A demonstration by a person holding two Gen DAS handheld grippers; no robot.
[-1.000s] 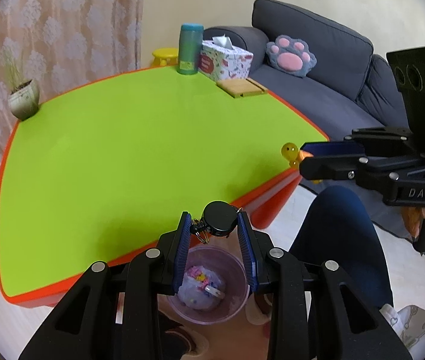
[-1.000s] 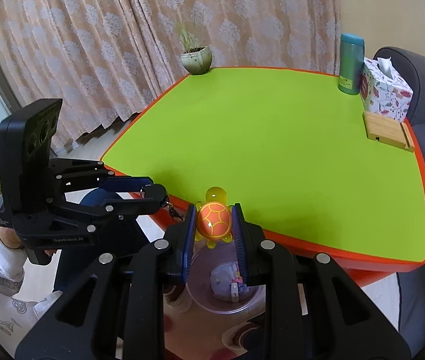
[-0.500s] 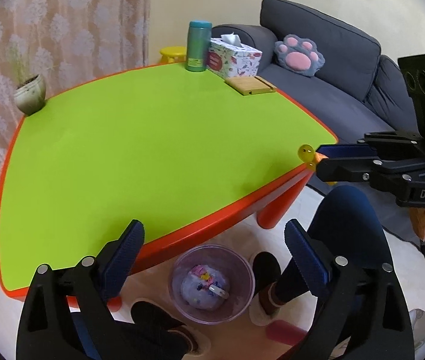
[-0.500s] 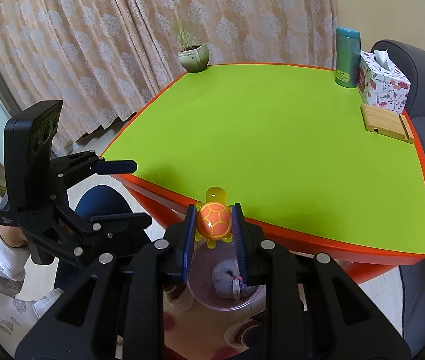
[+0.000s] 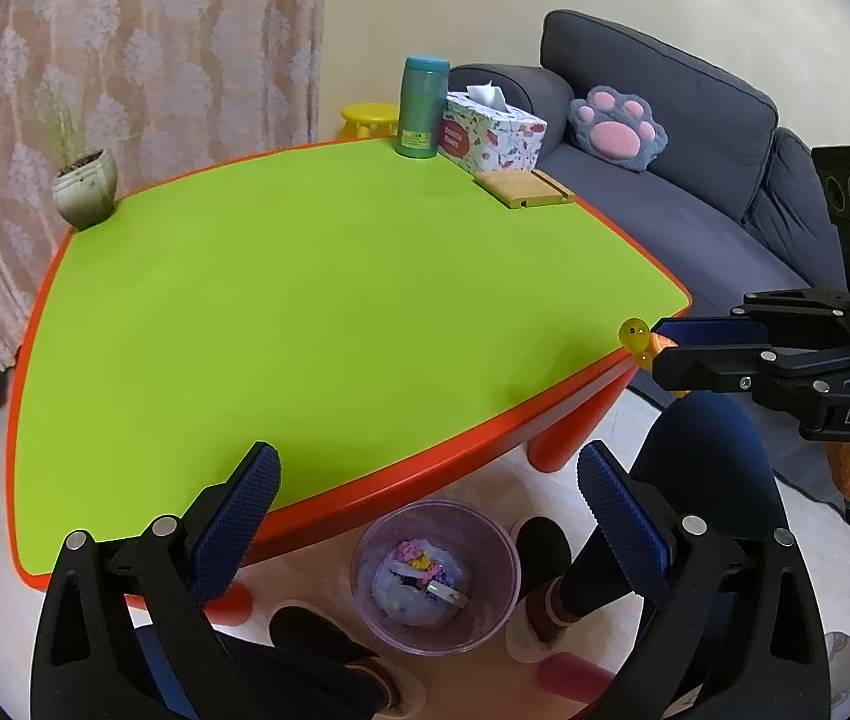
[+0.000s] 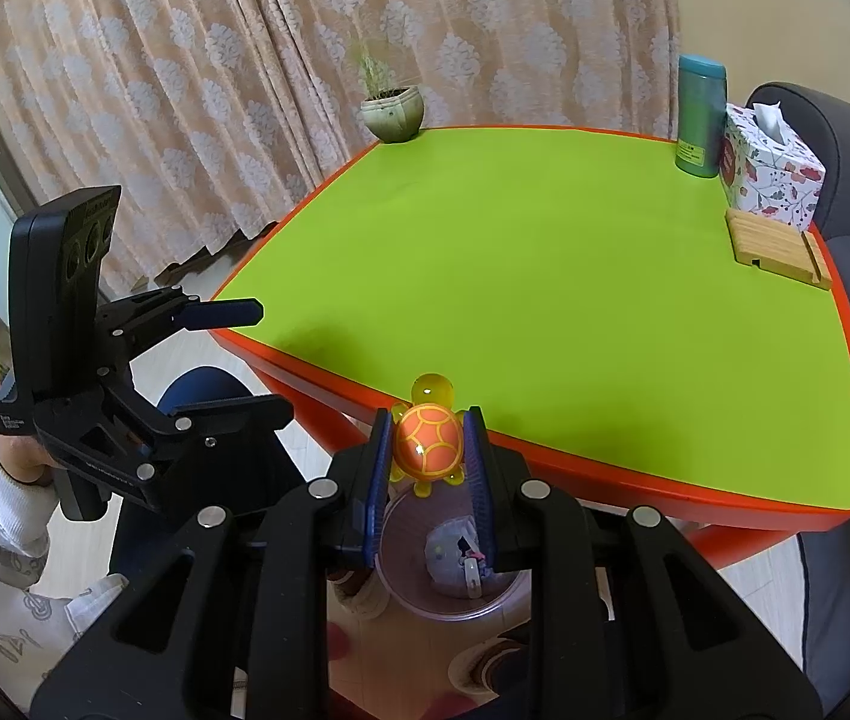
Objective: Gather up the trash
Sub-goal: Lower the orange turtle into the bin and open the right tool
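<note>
A clear purple trash bin (image 5: 436, 576) stands on the floor under the near edge of the green table (image 5: 317, 300), with several small bits of trash inside. My left gripper (image 5: 425, 516) is open and empty, held above the bin. My right gripper (image 6: 428, 450) is shut on an orange and yellow toy turtle (image 6: 428, 439), held over the bin (image 6: 455, 564). The turtle's yellow head (image 5: 634, 333) shows in the left wrist view at the tip of the right gripper (image 5: 659, 345). The left gripper (image 6: 227, 354) shows open in the right wrist view.
On the table's far side stand a plant pot (image 5: 84, 185), a teal bottle (image 5: 422, 108), a tissue box (image 5: 492, 135) and a wooden stand (image 5: 524, 187). A grey sofa (image 5: 695, 168) is on the right. The person's legs and slippers (image 5: 536, 546) flank the bin.
My left gripper opened and let go of a black badge reel, which is no longer between the fingers. Both grippers rose slightly. The right gripper still holds the turtle.
</note>
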